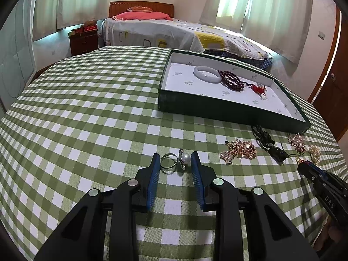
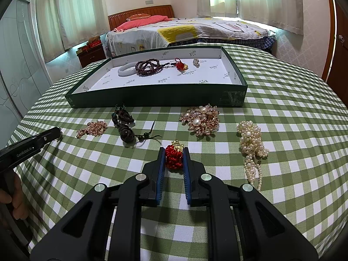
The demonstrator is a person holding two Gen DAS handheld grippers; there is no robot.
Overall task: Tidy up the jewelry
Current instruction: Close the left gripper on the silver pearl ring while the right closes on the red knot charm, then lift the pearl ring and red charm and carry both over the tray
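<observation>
**Two pieces framed between the fingers, tray half filled**

In the left wrist view, low centre, the pearl ring (image 1: 175, 160) lies on the green checked tabletop (image 1: 87, 108) between the blue pads of the left hand-held gripper (image 1: 175, 159). The pads stand just beside the ring on either side, spread apart and not clenched on it.

In the right wrist view, centre, the red knotted charm (image 2: 173, 157) with a gold top sits between the pads of the right hand-held gripper (image 2: 173, 155). Both pads press against the red cord, so it is grasping the charm.

Above, in the upper middle of that view, the dark green tray (image 2: 156, 100) holds a white bangle (image 2: 126, 70), a dark bead bracelet (image 2: 148, 66), a red tassel charm (image 2: 180, 65) and a small sparkly piece (image 2: 196, 62).

On the cloth in front of the tray lie a rose-gold pendant (image 2: 93, 128) at left, a black cord ornament (image 2: 125, 124), a pearl-set gold brooch (image 2: 201, 119) and, at right, a pearl cluster (image 2: 252, 143).

A bed (image 2: 195, 30) fills the background.
</observation>
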